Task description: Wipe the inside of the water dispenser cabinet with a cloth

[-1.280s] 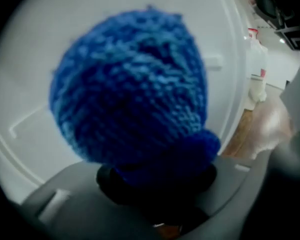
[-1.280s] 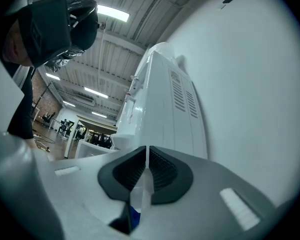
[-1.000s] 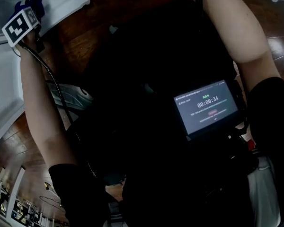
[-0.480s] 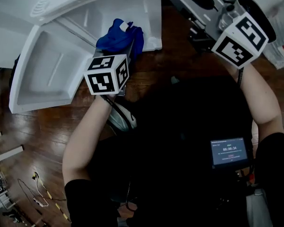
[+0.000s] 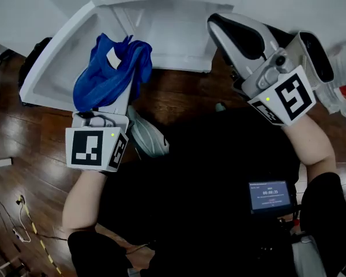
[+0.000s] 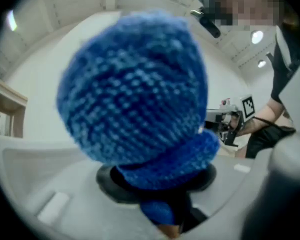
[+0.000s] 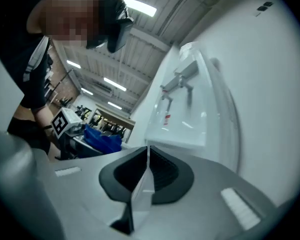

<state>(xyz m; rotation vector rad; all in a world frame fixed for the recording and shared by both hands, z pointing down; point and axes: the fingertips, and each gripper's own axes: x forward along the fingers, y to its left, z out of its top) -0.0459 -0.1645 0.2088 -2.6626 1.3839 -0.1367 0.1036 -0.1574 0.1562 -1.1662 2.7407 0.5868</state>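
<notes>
A blue knitted cloth is bunched in my left gripper, whose jaws are shut on it just in front of the open white cabinet of the water dispenser. The cabinet door swings out to the left. In the left gripper view the cloth fills the frame and hides the jaws of the left gripper. My right gripper hovers at the cabinet's right edge, shut and empty. The right gripper view shows the right gripper with its pads pressed together, and the dispenser's white body and taps beyond.
A grey shoe rests on the dark wooden floor below the cabinet. A small lit screen hangs on the person's chest. A clear plastic bag lies at the right, and cables trail at the lower left.
The head view has swung up from the person's body to the cabinet. My left gripper has risen with the cloth to the cabinet opening. The right gripper has come into view at the cabinet's right.
</notes>
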